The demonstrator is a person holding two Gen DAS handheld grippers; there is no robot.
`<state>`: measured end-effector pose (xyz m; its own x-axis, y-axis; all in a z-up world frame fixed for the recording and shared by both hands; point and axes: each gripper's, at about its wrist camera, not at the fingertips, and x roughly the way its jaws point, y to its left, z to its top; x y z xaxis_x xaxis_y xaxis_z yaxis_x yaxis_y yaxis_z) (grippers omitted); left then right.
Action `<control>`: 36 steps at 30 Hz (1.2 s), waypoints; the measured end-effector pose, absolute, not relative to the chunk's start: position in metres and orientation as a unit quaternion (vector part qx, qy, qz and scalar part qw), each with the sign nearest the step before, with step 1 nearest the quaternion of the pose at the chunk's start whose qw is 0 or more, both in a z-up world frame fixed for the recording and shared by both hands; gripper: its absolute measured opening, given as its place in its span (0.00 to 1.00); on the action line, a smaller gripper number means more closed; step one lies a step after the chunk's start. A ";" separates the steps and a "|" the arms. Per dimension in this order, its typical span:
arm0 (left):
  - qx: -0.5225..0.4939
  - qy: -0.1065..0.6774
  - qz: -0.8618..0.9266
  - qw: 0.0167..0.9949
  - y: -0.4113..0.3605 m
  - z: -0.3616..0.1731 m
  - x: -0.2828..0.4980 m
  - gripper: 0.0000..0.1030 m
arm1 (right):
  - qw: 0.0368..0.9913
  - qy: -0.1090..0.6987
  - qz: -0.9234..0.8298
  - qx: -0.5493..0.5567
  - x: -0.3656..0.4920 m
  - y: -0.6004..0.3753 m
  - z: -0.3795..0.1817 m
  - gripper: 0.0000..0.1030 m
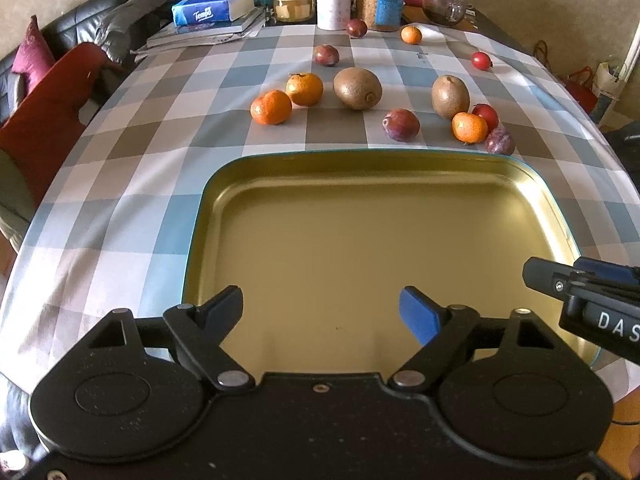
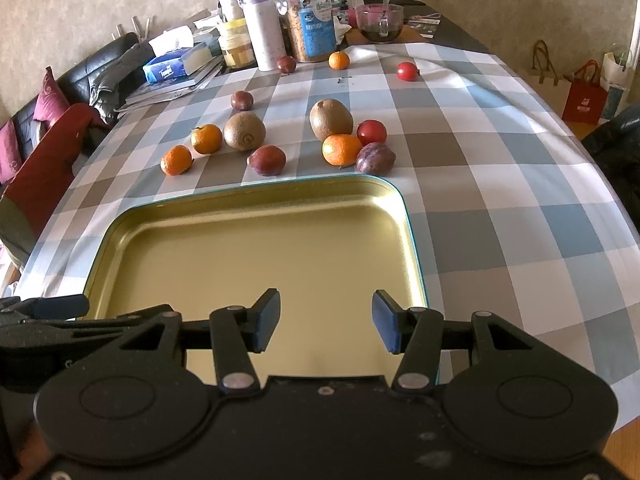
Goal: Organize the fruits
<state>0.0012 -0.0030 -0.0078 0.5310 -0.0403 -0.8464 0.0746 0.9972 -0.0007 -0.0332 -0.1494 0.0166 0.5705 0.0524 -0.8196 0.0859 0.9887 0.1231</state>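
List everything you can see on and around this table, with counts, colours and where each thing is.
shallow gold metal tray: one, teal-edged, nearest, holds no fruit
small orange mandarins: four; two left, one right, one far
brown fuzzy kiwis: two, mid-table
dark purple plums: four; two beyond the tray, two farther back
small glossy red fruits: two, right side
grey-blue checked tablecloth: one, under everything
blue tissue pack: one, far left, on books
jars, white flask and glass bowl: far end
black sofa: left, with magenta cushion
left gripper: black, jaws open over the tray
right gripper: black, jaws open, holding nothing
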 end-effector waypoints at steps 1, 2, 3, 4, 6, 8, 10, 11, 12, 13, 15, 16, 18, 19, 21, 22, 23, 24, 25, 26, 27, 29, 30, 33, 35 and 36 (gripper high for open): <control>0.015 0.484 -0.033 0.874 -0.002 -0.008 0.001 0.84 | 0.883 0.463 -0.010 0.075 -0.033 -0.149 0.016 0.52; 0.013 0.484 -0.034 0.874 -0.002 -0.008 0.002 0.84 | 0.883 0.463 -0.010 0.075 -0.033 -0.149 0.016 0.52; 0.014 0.484 -0.033 0.874 -0.001 -0.008 0.002 0.84 | 0.883 0.463 -0.009 0.075 -0.033 -0.149 0.016 0.52; 0.015 0.484 -0.032 0.874 -0.001 -0.008 0.002 0.84 | 0.883 0.463 -0.009 0.075 -0.033 -0.149 0.016 0.52; 0.016 0.483 -0.030 0.875 -0.001 -0.009 0.001 0.84 | 0.883 0.463 -0.008 0.076 -0.033 -0.150 0.016 0.52; 0.016 0.483 -0.030 0.875 -0.001 -0.009 0.001 0.84 | 0.883 0.463 -0.008 0.075 -0.034 -0.150 0.016 0.52; 0.017 0.482 -0.029 0.875 -0.001 -0.008 0.001 0.84 | 0.883 0.463 -0.007 0.075 -0.033 -0.150 0.016 0.52; 0.017 0.482 -0.030 0.876 -0.001 -0.008 0.001 0.84 | 0.883 0.462 -0.008 0.076 -0.034 -0.150 0.016 0.52; 0.017 0.482 -0.030 0.876 -0.001 -0.008 0.000 0.84 | 0.883 0.462 -0.007 0.076 -0.034 -0.150 0.016 0.52; 0.016 0.482 -0.030 0.876 -0.001 -0.008 0.000 0.84 | 0.883 0.463 -0.008 0.076 -0.034 -0.149 0.016 0.52; 0.019 0.484 -0.025 0.875 -0.002 -0.007 0.001 0.84 | 0.883 0.463 -0.005 0.077 -0.033 -0.149 0.017 0.52; 0.022 0.485 -0.023 0.874 -0.003 -0.007 0.001 0.84 | 0.882 0.464 -0.006 0.076 -0.033 -0.149 0.017 0.52; 0.024 0.481 -0.022 0.876 -0.004 -0.007 0.000 0.84 | 0.882 0.465 -0.009 0.075 -0.034 -0.148 0.017 0.52; 0.024 0.480 -0.022 0.877 -0.004 -0.006 -0.001 0.84 | 0.881 0.466 -0.008 0.075 -0.034 -0.148 0.017 0.52; 0.021 0.479 -0.024 0.877 -0.004 -0.006 -0.002 0.84 | 0.881 0.468 -0.005 0.076 -0.034 -0.148 0.018 0.52; 0.020 0.479 -0.024 0.877 -0.004 -0.006 -0.002 0.84 | 0.881 0.467 -0.006 0.075 -0.034 -0.148 0.018 0.52; 0.020 0.480 -0.023 0.877 -0.003 -0.005 -0.002 0.84 | 0.882 0.465 -0.009 0.074 -0.035 -0.148 0.018 0.52; 0.020 0.479 -0.022 0.877 -0.003 -0.005 -0.003 0.84 | 0.884 0.461 -0.013 0.073 -0.035 -0.148 0.019 0.52; 0.022 0.478 -0.020 0.878 -0.004 -0.005 -0.003 0.84 | 0.886 0.457 -0.017 0.071 -0.036 -0.148 0.020 0.52; 0.024 0.476 -0.019 0.879 -0.004 -0.005 -0.004 0.84 | 0.888 0.454 -0.019 0.070 -0.037 -0.148 0.021 0.52; 0.026 0.475 -0.018 0.880 -0.004 -0.005 -0.005 0.84 | 0.889 0.451 -0.021 0.070 -0.038 -0.148 0.022 0.52; 0.026 0.474 -0.018 0.880 -0.003 -0.004 -0.006 0.84 | 0.891 0.448 -0.023 0.072 -0.039 -0.149 0.024 0.52; 0.025 0.474 -0.019 0.880 -0.003 -0.004 -0.006 0.84 | 0.892 0.447 -0.024 0.071 -0.041 -0.149 0.025 0.52; 0.017 0.471 -0.019 0.882 -0.001 -0.004 -0.009 0.84 | 0.894 0.445 -0.030 0.049 -0.044 -0.144 0.029 0.52; 0.012 0.468 -0.021 0.883 0.001 -0.004 -0.011 0.84 | 0.896 0.442 -0.038 0.016 -0.046 -0.138 0.030 0.52; 0.010 0.465 -0.023 0.885 0.002 -0.004 -0.013 0.84 | 0.897 0.440 -0.043 0.005 -0.047 -0.135 0.030 0.52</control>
